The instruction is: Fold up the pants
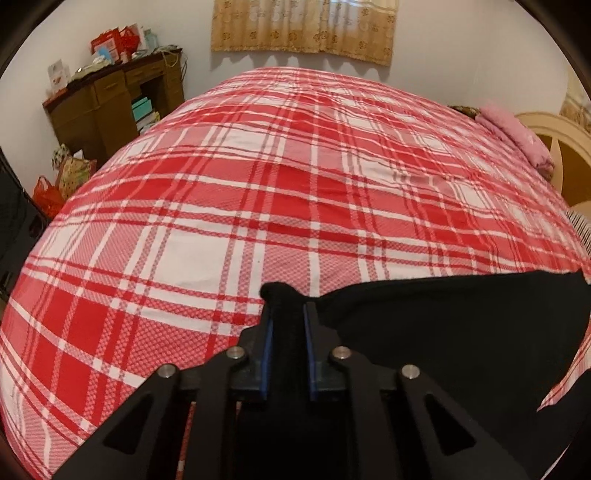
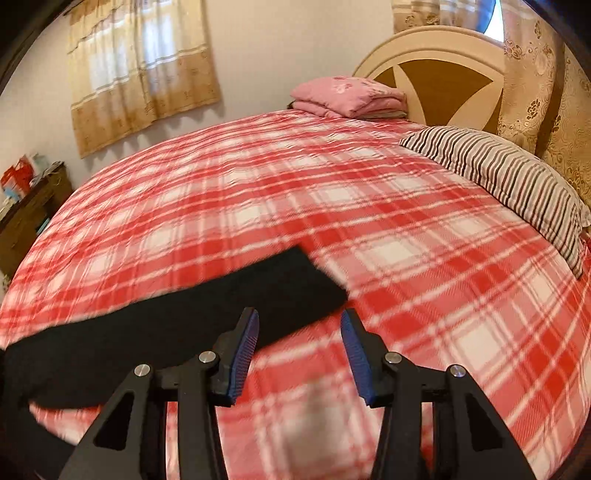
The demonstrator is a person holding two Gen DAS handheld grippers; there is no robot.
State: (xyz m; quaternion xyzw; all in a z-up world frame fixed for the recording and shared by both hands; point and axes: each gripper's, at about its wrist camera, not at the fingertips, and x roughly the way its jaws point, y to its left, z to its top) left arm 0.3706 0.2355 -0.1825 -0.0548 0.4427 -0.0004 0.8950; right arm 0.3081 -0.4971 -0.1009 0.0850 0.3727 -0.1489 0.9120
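Black pants (image 1: 461, 332) lie on a red and white plaid bedspread (image 1: 258, 184). In the left wrist view my left gripper (image 1: 288, 314) is shut on a bunched corner of the pants, with black cloth pinched between its blue pads (image 1: 266, 354). The rest of the cloth spreads away to the right. In the right wrist view a pant leg (image 2: 184, 325) stretches from the lower left to a squared end near the middle. My right gripper (image 2: 299, 325) hovers open just past that end, over bare bedspread (image 2: 406, 277), nothing between its fingers. This view is motion-blurred.
A striped pillow (image 2: 517, 184) and folded pink bedding (image 2: 347, 96) lie near the cream headboard (image 2: 436, 48). A brown desk (image 1: 107, 107) loaded with boxes and bags stands beside the bed's far left. Curtains (image 1: 303, 26) hang on the far wall.
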